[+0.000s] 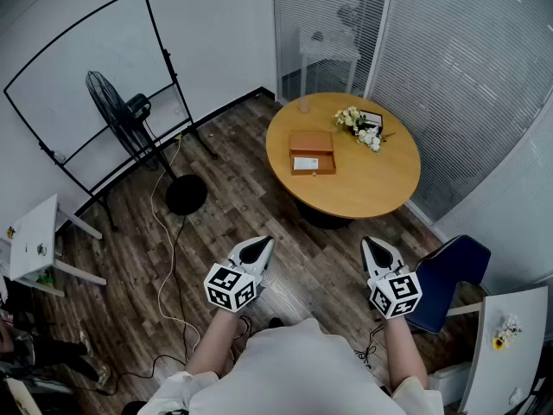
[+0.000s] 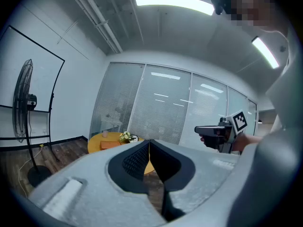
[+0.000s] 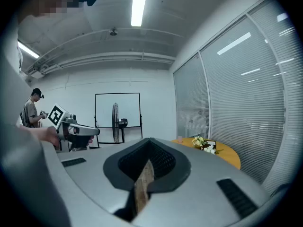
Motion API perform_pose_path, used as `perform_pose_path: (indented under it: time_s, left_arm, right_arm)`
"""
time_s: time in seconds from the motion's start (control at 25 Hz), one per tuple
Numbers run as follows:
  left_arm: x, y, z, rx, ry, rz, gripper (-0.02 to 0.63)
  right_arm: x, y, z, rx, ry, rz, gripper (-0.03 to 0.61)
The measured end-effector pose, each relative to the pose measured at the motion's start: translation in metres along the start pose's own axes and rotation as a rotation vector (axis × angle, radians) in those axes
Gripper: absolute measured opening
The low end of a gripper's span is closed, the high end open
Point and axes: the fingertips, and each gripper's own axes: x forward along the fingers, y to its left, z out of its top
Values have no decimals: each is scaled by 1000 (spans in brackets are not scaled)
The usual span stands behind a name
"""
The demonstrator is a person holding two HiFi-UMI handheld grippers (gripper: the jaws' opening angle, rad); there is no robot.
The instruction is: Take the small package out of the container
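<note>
A flat brown box [image 1: 311, 152] lies on the round wooden table [image 1: 371, 188], with a small white item [image 1: 305, 164] on its near part. Whether that item is the package is too small to tell. Both grippers hover over the wood floor, well short of the table. My left gripper [image 1: 258, 246] is shut with nothing between its jaws, which meet at their tips in its own view [image 2: 149, 144]. My right gripper [image 1: 378, 249] is also shut and empty [image 3: 149, 144]. Each gripper shows in the other's view, the right gripper [image 2: 218, 131] and the left gripper [image 3: 72, 129].
A bunch of flowers [image 1: 361, 128] and a cup [image 1: 304, 105] stand on the table's far side. A standing fan [image 1: 130, 115] and a whiteboard [image 1: 86, 67] stand at the left, with cables on the floor. A blue chair [image 1: 449, 275] is close on my right. Another person [image 3: 32, 110] stands far behind.
</note>
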Motion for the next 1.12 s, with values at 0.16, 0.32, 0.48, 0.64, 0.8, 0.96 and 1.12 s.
perform_pose_path:
  time_s: [0.16,0.32,0.48,0.64,0.8,0.96,1.12]
  left_arm:
    - [-3,0,1,-1,0,-4,20]
    - [-3,1,-1,-6,0,-5,20]
    - [-4,5,-3,-11,6,-7,20]
    - [-6,9,-6,-14,15,-17,20]
    - [-9,17,-8,-16,20,-26,20]
    - [-12,27,-7,-14,27,-42,20]
    - [-12,37,-6,-12,29,-62,20]
  right_arm:
    - [0,5,0,-4,2,2,3]
    - [2,5,-1,-6,10,-7,3]
    - [4,1,0,16,8,-33,3]
    - [6,0,0,27,8,-62,5]
    - [10,7,-5,27,22,-70,8]
    - [16,18,-7,36,33,-71,59]
    - [24,27,-9,40,35,-85,95]
